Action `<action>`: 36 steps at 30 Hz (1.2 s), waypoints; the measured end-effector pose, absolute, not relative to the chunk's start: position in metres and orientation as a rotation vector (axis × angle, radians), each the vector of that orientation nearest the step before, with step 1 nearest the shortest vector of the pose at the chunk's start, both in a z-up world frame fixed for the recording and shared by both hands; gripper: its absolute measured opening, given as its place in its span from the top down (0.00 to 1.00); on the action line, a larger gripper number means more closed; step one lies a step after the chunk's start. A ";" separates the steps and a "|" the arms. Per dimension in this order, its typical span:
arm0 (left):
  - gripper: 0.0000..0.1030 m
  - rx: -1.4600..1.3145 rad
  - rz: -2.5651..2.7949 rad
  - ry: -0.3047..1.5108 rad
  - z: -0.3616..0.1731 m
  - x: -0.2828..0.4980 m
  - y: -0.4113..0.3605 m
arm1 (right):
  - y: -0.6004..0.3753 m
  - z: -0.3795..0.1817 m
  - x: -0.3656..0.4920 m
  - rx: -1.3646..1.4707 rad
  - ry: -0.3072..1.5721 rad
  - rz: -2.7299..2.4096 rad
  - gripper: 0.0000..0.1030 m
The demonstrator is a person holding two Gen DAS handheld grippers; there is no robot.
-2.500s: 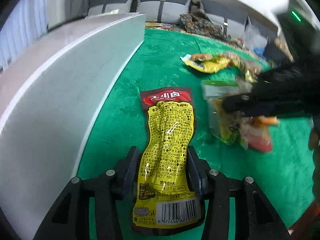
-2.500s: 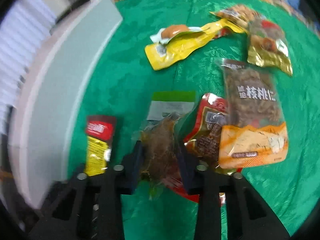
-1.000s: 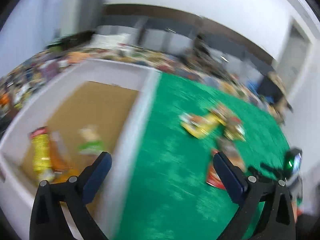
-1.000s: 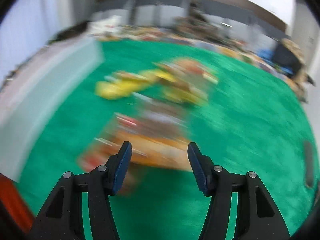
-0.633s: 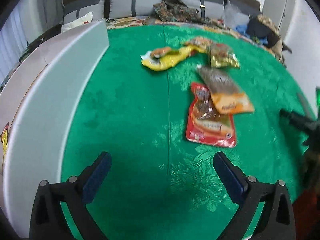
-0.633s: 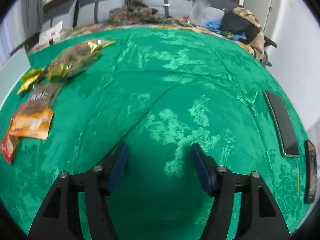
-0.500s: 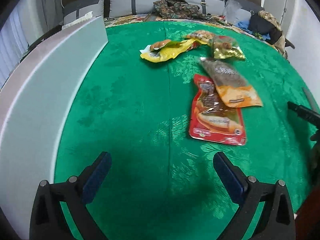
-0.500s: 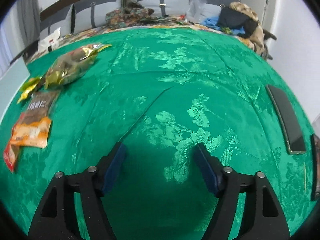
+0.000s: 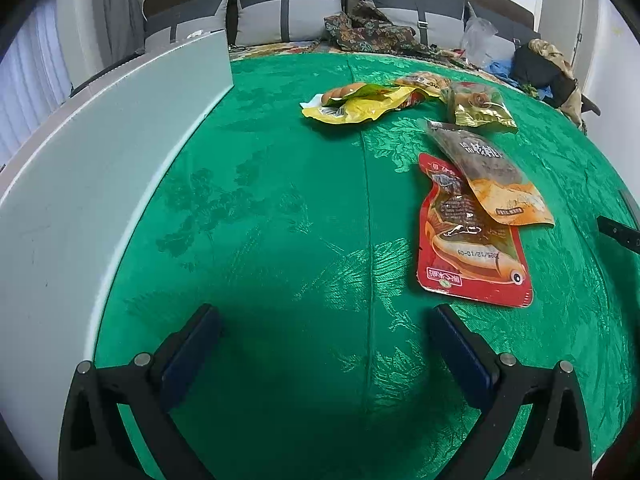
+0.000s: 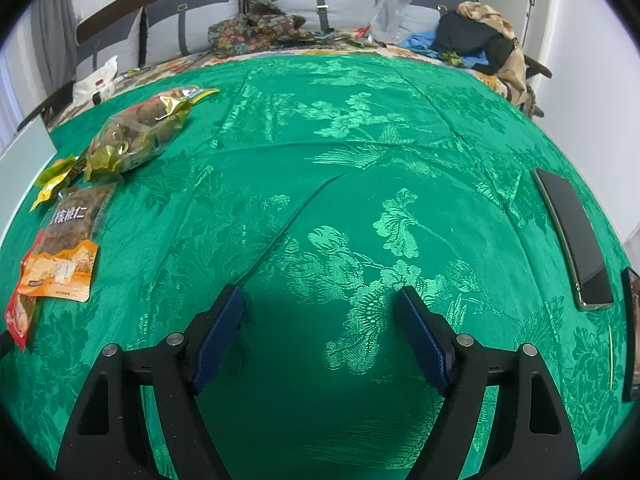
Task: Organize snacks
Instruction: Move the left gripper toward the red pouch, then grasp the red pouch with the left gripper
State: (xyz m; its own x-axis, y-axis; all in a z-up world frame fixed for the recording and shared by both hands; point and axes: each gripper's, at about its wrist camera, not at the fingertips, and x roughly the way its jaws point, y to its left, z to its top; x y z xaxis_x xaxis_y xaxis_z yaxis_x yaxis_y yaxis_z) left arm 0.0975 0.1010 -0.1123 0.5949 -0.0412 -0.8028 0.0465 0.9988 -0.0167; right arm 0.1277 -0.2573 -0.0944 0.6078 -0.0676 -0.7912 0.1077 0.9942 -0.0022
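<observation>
From the left wrist, the left gripper is wide apart and holds nothing, low over the green cloth. A white box stands on its left. A red pack lies ahead to the right, with a brown pack partly on top. A yellow pack and a gold pack lie farther back.

From the right wrist, the right gripper is wide and holds nothing over bare cloth. The packs lie far left. A phone lies at the right.

A home living room: cushioned sofa behind cloth-covered table.
</observation>
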 end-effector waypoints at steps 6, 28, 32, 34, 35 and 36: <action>0.00 0.005 -0.048 0.927 -0.113 0.096 0.101 | -0.258 -0.094 0.128 0.047 0.912 -0.101 0.21; 0.00 0.005 -0.048 0.926 -0.113 0.095 0.101 | -0.259 -0.095 0.128 0.047 0.911 -0.102 0.20; 0.00 0.007 -0.052 0.933 -0.112 0.094 0.102 | -0.259 -0.095 0.128 0.047 0.911 -0.102 0.20; 0.00 0.011 -0.063 0.959 -0.110 0.094 0.101 | -0.259 -0.095 0.128 0.047 0.911 -0.102 0.20; 0.00 0.016 -0.085 0.986 -0.109 0.094 0.099 | -0.259 -0.095 0.128 0.047 0.911 -0.102 0.20; 0.01 0.015 -0.123 1.005 -0.106 0.092 0.096 | -0.259 -0.095 0.129 0.047 0.911 -0.102 0.20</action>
